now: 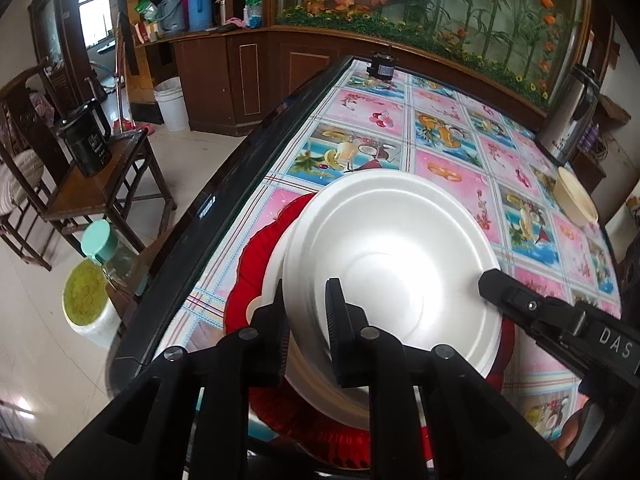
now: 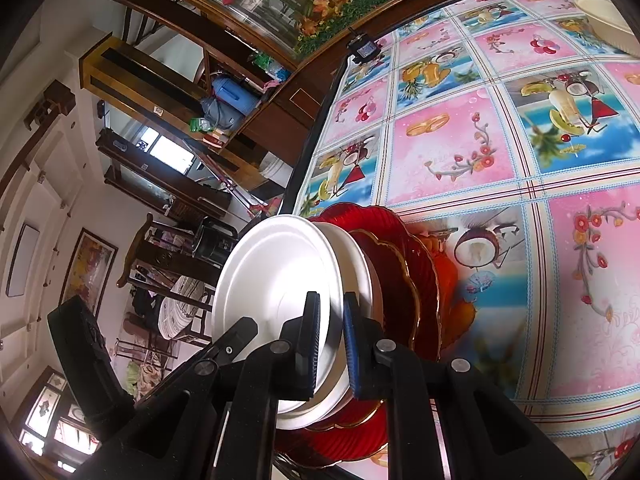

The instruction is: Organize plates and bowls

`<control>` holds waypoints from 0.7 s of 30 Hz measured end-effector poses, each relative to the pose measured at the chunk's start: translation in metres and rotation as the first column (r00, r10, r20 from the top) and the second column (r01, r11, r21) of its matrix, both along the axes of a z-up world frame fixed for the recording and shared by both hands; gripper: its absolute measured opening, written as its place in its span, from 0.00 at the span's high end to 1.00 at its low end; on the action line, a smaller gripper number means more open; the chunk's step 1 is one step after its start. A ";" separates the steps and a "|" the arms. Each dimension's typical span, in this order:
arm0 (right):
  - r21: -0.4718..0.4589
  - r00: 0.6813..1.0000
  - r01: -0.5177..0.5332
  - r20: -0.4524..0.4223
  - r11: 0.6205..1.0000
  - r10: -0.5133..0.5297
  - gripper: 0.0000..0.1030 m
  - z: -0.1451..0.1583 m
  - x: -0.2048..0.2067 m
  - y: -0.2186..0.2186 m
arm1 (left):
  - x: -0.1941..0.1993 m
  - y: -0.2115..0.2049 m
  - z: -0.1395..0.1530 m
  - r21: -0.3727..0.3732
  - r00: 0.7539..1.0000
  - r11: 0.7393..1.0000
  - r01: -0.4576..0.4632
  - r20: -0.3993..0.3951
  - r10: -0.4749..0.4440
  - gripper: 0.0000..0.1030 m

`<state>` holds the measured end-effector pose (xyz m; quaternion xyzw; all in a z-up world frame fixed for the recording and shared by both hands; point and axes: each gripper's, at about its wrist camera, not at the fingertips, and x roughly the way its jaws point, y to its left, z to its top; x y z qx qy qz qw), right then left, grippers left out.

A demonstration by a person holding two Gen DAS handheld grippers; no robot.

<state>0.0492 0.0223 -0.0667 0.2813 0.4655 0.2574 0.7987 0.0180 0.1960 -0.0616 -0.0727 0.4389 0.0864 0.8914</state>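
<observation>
We see a white plate [image 1: 392, 264] topmost in a stack near the desk's [image 1: 452, 168] near left corner, close to its dark edge. Beneath it sits a second white plate [image 2: 356, 264], and under that red scalloped plates [image 2: 404, 276] with thin gold rims. The desk carries a pink-and-blue fruit-print cover.

Left hand-held gripper [image 1: 306, 304]: jaws narrow, straddling the near rim of the top white plate, one finger outside the rim, the other on the plate's upper face. The pads sit against the rim, so we read it as gripping that plate.

Right hand-held gripper [image 2: 330, 320]: jaws narrow as well, clamped on the rim of the same white plate from its opposite side. In the left wrist view it enters from the right, with a fingertip [image 1: 490, 280] lying on the plate's surface. The top plate looks slightly tilted against the one beneath it; we cannot tell whether it is fully clear of that plate.

Further off on the desk: a cream bowl [image 1: 576, 196] near the far right edge, a steel thermos jug [image 1: 572, 120] just behind it, and a small dark blue-labelled object [image 1: 382, 66] at the far end.

Off the desk, to the left: a wooden side table [image 1: 96, 192] carrying a black kettle [image 1: 86, 144], and a white bucket [image 1: 172, 104] on the floor by the wooden cabinet.
</observation>
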 end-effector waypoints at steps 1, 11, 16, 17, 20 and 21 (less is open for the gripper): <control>0.002 1.000 0.000 -0.003 1.000 0.000 0.88 0.000 0.000 0.000 | 0.000 -0.001 0.000 0.007 1.000 1.000 0.011 -0.005 -0.011 0.85; -0.002 1.000 0.003 -0.002 1.000 -0.003 0.90 -0.001 -0.001 0.000 | -0.002 -0.010 0.001 0.073 0.995 0.993 0.089 -0.052 -0.086 0.81; -0.011 1.000 0.000 0.002 1.000 0.000 0.90 -0.002 0.001 0.002 | -0.005 -0.014 0.003 0.114 0.990 0.985 0.129 -0.075 -0.121 0.79; -0.014 1.000 0.001 0.005 1.000 0.000 0.90 -0.002 0.001 0.002 | -0.005 -0.015 0.003 0.117 0.989 0.984 0.133 -0.077 -0.125 0.79; -0.022 1.000 0.001 0.011 1.000 0.000 0.90 -0.001 -0.001 0.005 | -0.006 -0.015 0.004 0.127 0.986 0.980 0.152 -0.094 -0.140 0.78; -0.023 1.000 0.000 0.012 1.000 0.000 0.90 -0.001 -0.001 0.005 | -0.006 -0.015 0.005 0.128 0.985 0.980 0.155 -0.099 -0.143 0.78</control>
